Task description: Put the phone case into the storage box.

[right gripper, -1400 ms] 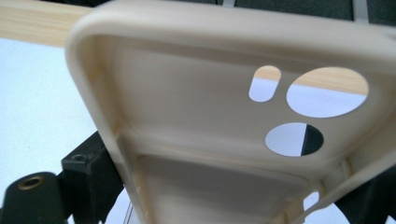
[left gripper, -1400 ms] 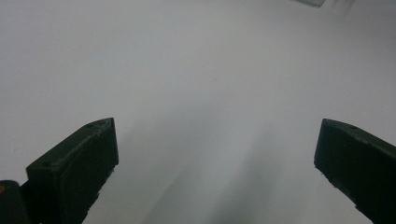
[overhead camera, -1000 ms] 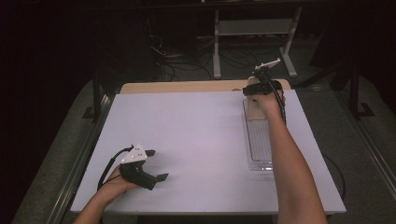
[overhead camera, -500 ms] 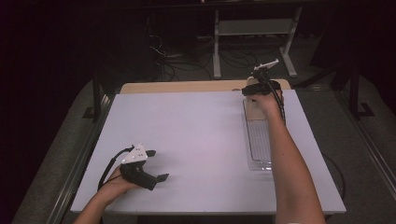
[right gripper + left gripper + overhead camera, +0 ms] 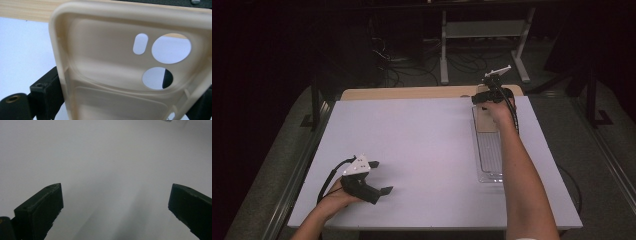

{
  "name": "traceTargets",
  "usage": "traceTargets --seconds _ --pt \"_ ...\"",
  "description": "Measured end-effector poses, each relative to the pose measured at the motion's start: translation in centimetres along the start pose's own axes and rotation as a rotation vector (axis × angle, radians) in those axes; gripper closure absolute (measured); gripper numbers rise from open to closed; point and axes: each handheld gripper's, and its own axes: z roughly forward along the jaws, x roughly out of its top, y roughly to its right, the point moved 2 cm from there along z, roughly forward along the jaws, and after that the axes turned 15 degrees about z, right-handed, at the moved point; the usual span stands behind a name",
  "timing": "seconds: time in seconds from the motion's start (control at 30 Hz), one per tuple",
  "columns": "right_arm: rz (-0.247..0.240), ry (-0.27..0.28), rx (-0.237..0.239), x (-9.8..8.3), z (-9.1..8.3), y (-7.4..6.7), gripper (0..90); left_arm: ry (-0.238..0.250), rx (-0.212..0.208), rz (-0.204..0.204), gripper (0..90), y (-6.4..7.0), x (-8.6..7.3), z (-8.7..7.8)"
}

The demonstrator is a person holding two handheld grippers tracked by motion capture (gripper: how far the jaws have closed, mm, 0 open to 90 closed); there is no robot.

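A beige phone case (image 5: 120, 75) with round camera holes stands close in the right gripper view. My right gripper (image 5: 125, 102) is shut on it, one black jaw on each long edge. In the high view that gripper (image 5: 491, 96) is at the table's far right, holding the phone case (image 5: 484, 120) over the far end of a clear plastic tray (image 5: 490, 160). My left gripper (image 5: 379, 192) rests near the front left edge of the white table (image 5: 422, 145). In the left gripper view it (image 5: 116, 207) is open, with bare table between the jaws.
A strip of wooden tabletop (image 5: 412, 93) shows beyond the white surface. Behind the table, a metal stand (image 5: 484, 30) and cables (image 5: 397, 55) sit on the dark floor. Black rails run along both sides of the table.
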Motion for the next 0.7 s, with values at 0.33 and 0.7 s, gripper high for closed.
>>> traceTargets --seconds 0.33,0.7 --pt "0.001 -0.003 0.020 0.0 0.0 -0.1 7.1 -0.002 0.000 0.003 0.0 0.0 0.0 0.0" --pt "-0.002 0.043 0.075 0.5 -1.6 0.3 4.4 0.001 0.000 0.001 0.0 0.0 0.0 0.0"
